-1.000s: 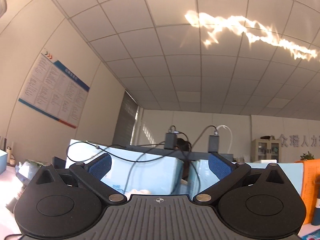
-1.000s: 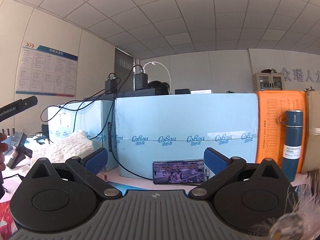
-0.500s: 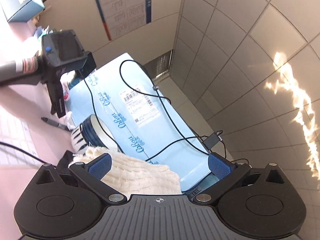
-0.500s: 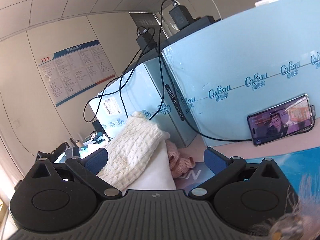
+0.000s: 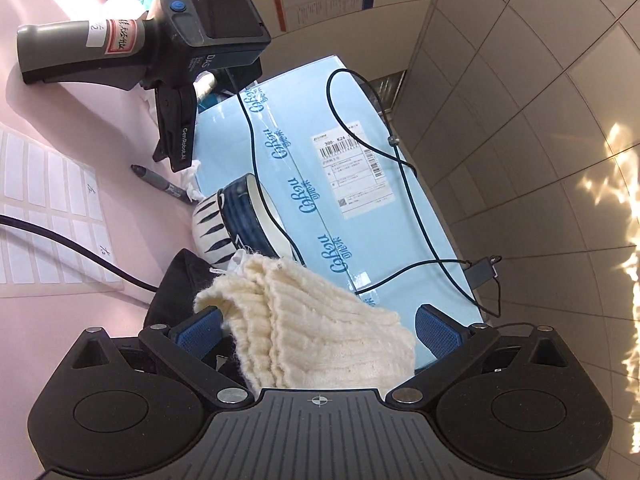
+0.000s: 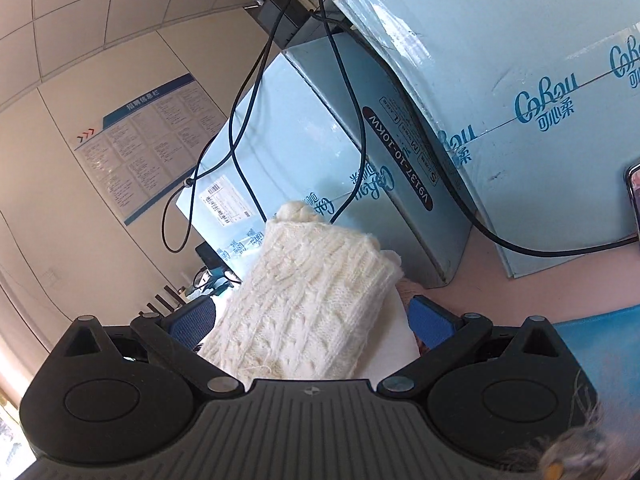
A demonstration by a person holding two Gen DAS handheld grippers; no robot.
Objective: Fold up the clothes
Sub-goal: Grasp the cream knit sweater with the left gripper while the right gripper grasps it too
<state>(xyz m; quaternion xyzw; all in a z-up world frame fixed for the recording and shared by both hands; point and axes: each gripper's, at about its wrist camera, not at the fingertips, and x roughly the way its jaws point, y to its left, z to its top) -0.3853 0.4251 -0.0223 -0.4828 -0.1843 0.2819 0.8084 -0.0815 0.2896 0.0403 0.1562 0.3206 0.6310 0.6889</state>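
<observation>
Pale-blue cartons (image 6: 500, 92), printed "CoRou", along the worktop's (image 5: 44, 92) far edge. Cream knit sweater (image 5: 320, 340), folded, long axis toward the cartons, near end hidden by both tongs. Left tongs (image 5: 318, 326) and right tongs (image 6: 312, 318) spread wide around it, not gripping. Spare gripper (image 5: 176, 40) reads "GenRobot.AI".
</observation>
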